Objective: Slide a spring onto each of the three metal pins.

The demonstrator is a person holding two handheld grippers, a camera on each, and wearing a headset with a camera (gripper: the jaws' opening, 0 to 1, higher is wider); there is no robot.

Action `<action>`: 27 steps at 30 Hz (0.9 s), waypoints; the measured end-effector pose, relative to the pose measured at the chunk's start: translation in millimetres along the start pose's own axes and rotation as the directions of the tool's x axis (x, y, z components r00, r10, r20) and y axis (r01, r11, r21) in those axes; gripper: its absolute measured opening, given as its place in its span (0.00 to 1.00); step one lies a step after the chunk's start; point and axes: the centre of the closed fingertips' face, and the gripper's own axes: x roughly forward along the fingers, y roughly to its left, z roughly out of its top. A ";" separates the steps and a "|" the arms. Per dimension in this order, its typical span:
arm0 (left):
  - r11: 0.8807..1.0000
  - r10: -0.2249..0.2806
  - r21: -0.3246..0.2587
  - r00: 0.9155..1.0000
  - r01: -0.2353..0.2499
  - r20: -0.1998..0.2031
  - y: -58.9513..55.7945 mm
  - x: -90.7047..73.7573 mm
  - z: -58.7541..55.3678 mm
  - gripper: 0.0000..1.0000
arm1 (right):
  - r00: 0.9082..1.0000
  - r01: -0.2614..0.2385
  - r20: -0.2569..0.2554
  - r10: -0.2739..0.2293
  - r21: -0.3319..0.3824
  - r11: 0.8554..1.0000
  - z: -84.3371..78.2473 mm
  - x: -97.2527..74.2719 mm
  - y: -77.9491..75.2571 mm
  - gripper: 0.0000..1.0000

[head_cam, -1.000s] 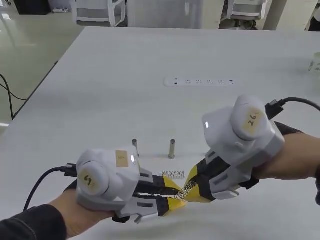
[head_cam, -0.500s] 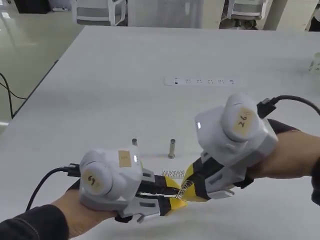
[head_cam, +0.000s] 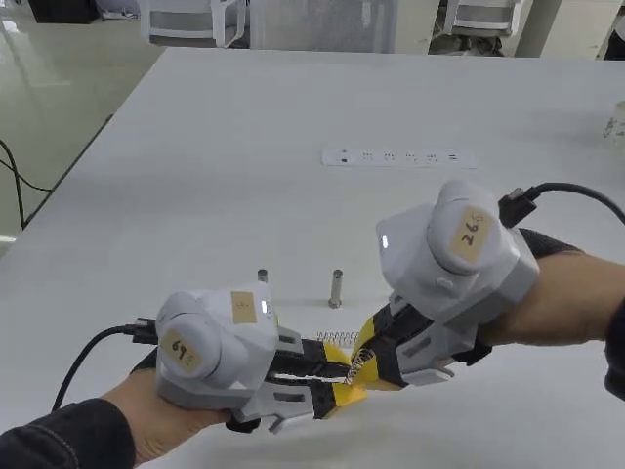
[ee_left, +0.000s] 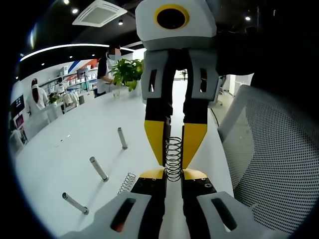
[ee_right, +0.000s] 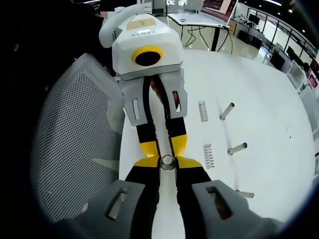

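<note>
Spring (ee_left: pixel 173 158) pinched by both pairs of jaws over a white worktop (head_cam: pixel 293 117).
Left gripper (ee_left: pixel 173 175) and right gripper (ee_right: pixel 168 163) meet near the front edge; power strip (head_cam: pixel 398 157) lies mid-worktop, chair (head_cam: pixel 195 21) beyond.

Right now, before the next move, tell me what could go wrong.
1. The spring sits pinched between the fingers of both the left gripper and the right gripper, near the edge of the table; a poorly timed release could flick it to the floor.
2. Pulling or squeezing from both sides may bend it.
3. The upright pins stand close; a careless swing could knock one.
</note>
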 end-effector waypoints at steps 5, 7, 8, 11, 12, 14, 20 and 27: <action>1.000 0.006 -0.001 1.000 -0.006 0.001 0.8 0.4 0.6 0.09 | 1.000 0.005 -0.008 -0.005 -0.002 1.000 -1.1 -1.0 -1.7 0.13; 1.000 0.007 -0.006 1.000 -0.007 0.001 1.3 -0.1 0.2 0.11 | 1.000 0.011 -0.012 -0.011 0.000 1.000 -2.8 -2.0 -3.7 0.13; 1.000 0.008 -0.009 1.000 -0.008 0.002 1.6 -0.4 0.1 0.11 | 1.000 0.013 -0.014 -0.013 0.002 1.000 -3.7 -2.5 -4.6 0.13; 1.000 0.016 -0.022 1.000 -0.016 0.004 3.6 -1.5 -0.3 0.15 | 1.000 0.021 -0.016 -0.021 0.009 1.000 -5.7 -4.6 -7.5 0.13; 0.999 0.020 -0.033 1.000 -0.020 0.004 4.5 -1.8 -0.8 0.17 | 1.000 0.025 -0.016 -0.025 0.010 1.000 -6.3 -5.5 -8.5 0.13; 0.999 0.027 -0.038 1.000 -0.027 0.001 5.9 -2.3 -1.8 0.21 | 0.999 0.029 -0.018 -0.029 0.016 0.999 -7.6 -6.4 -10.0 0.13; 0.996 0.054 -0.068 0.999 -0.054 0.001 11.4 -5.2 -4.2 0.32 | 0.999 0.036 -0.025 -0.036 0.024 0.999 -11.7 -8.3 -12.2 0.13; 0.991 0.088 -0.106 0.996 -0.087 0.000 18.0 -12.3 -9.5 0.45 | 0.999 0.044 -0.026 -0.043 0.033 0.998 -15.1 -11.7 -15.1 0.13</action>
